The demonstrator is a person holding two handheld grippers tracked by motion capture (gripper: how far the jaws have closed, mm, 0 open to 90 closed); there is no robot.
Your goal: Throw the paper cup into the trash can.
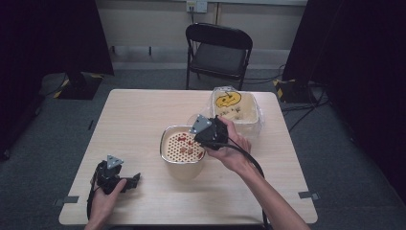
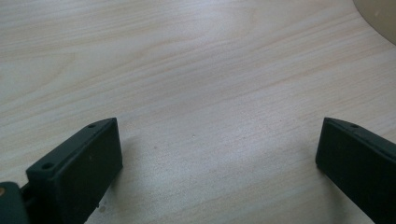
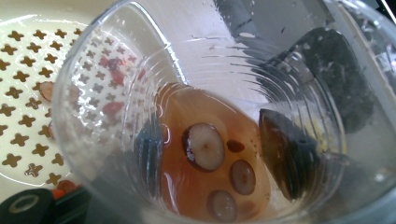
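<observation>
My right gripper (image 1: 203, 134) is shut on a clear plastic cup (image 1: 195, 120), tipped over a cream strainer bowl (image 1: 168, 152). In the right gripper view the cup (image 3: 93, 84) holds brownish liquid with round fruit slices (image 3: 203, 146), and my dark fingers (image 3: 289, 158) show through its walls. Red bits (image 1: 184, 140) lie on the strainer's perforated insert (image 3: 23, 70). My left gripper (image 1: 135, 180) rests on the table near the front left, open, with nothing between its jaws (image 2: 219, 158).
A cream tub (image 1: 255, 120) lined with clear plastic, with a yellow face print (image 1: 227, 99), stands behind the strainer at the table's back right. A black folding chair (image 1: 218, 50) stands beyond the wooden table (image 1: 134, 120). The bowl's side (image 2: 380, 16) edges into the left gripper view.
</observation>
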